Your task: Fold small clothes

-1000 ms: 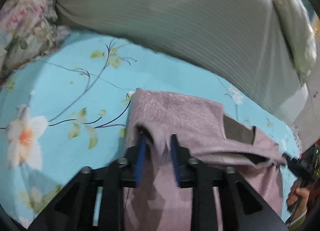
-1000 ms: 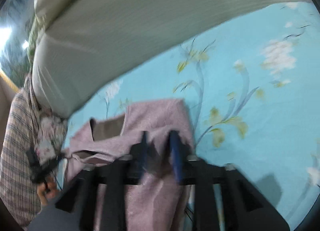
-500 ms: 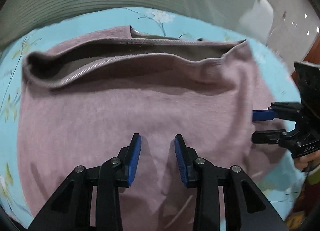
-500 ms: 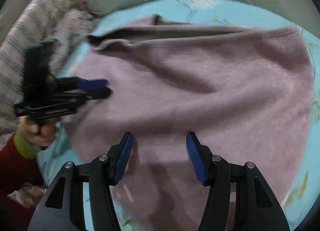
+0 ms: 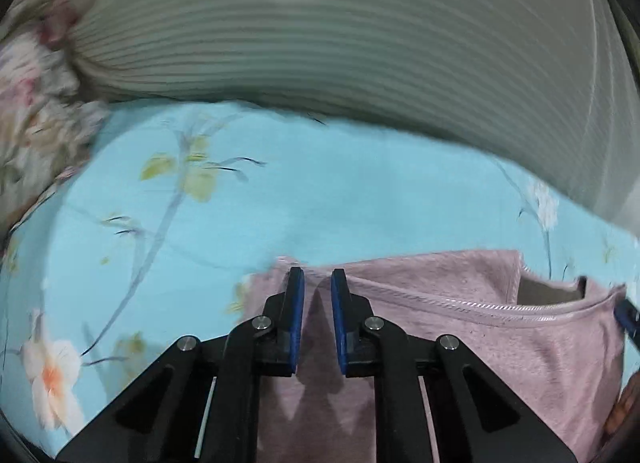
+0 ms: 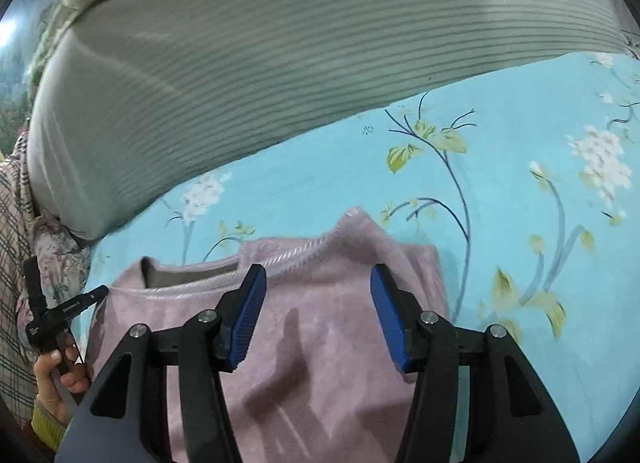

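At the pink garment's [image 5: 460, 339] hem, left tongs [image 5: 317, 283] are closing, right tongs [image 6: 318, 283] spread, open sheet [image 5: 340, 203] beyond.

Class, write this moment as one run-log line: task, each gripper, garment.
task: fold clothes | left gripper: closing at garment corner | right gripper: open over garment edge | garment: flat on bedsheet

Mauve garment [image 6: 320, 343] on floral bedsheet [image 6: 500, 223]

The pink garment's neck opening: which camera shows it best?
The right wrist view: the pink garment shows its neck opening nearer mid-frame, with the ribbed collar sharp. The left wrist view pushes that opening toward its right edge, slightly blurred.
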A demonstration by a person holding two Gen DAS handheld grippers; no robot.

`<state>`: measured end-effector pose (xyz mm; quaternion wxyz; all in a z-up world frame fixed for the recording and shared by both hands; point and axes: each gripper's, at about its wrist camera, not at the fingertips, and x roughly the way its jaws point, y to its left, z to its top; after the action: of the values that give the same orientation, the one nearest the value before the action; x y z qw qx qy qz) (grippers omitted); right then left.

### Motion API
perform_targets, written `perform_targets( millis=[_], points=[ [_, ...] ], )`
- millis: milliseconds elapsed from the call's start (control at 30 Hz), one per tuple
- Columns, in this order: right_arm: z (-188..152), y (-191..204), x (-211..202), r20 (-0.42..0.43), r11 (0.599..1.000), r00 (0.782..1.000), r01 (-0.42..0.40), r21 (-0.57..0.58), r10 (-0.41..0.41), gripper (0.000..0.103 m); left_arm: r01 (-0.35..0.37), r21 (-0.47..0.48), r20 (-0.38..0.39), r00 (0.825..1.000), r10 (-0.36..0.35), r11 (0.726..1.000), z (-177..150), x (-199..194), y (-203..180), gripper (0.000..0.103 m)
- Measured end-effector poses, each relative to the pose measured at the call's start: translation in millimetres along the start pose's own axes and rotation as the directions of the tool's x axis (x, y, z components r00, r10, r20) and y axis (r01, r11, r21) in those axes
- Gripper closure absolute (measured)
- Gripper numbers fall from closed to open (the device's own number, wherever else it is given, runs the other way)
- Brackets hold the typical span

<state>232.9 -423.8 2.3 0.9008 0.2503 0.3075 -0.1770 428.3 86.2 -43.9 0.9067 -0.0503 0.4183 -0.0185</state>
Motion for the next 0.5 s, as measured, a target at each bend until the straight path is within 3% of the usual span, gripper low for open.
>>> perform_targets(
  millis=[100, 267, 333, 367, 433, 500],
  points=[
    [-19.2, 8.2, -28.8, -0.005, 0.997, 0.997, -0.077, 0.000, 0.077, 0.047, -0.007, -0.030, 0.035, 0.999, 0.008, 1.000, -16.3, -31.1, 11.1, 0.083],
    [-71.7, 44.6, -42.2, -0.141, 0.971, 0.968, -0.221, -0.093, 0.207, 0.047, 0.210, -0.009, 0.022, 0.977, -0.210, 0.978, -70.3, -82.4, -0.9, 0.082],
    [-92.4, 50.6, -41.3, -0.212, 0.960, 0.948, -0.262, -0.099, 0.236, 0.047, 0.287, 0.033, -0.032, 0.958, -0.286, 0.957, -98.3, -88.5, -20.3, 0.082],
    [-99.0, 52.4, -37.9, -0.229, 0.962, 0.948, -0.250, -0.109, 0.220, 0.047, 0.310, 0.053, -0.069, 0.949, -0.306, 0.949, -108.1, -86.0, -29.3, 0.082],
    [-109.2, 48.4, -37.1, -0.244, 0.975, 0.960, -0.173, -0.143, 0.134, 0.047, 0.267, 0.112, -0.119, 0.960, -0.254, 0.957, -126.5, -76.3, -41.2, 0.081],
    [-111.4, 33.4, -42.6, -0.226, 0.983, 0.972, -0.095, -0.155, 0.058, 0.047, 0.177, 0.151, -0.103, 0.981, -0.163, 0.973, -130.3, -69.2, -39.7, 0.085]
  ],
)
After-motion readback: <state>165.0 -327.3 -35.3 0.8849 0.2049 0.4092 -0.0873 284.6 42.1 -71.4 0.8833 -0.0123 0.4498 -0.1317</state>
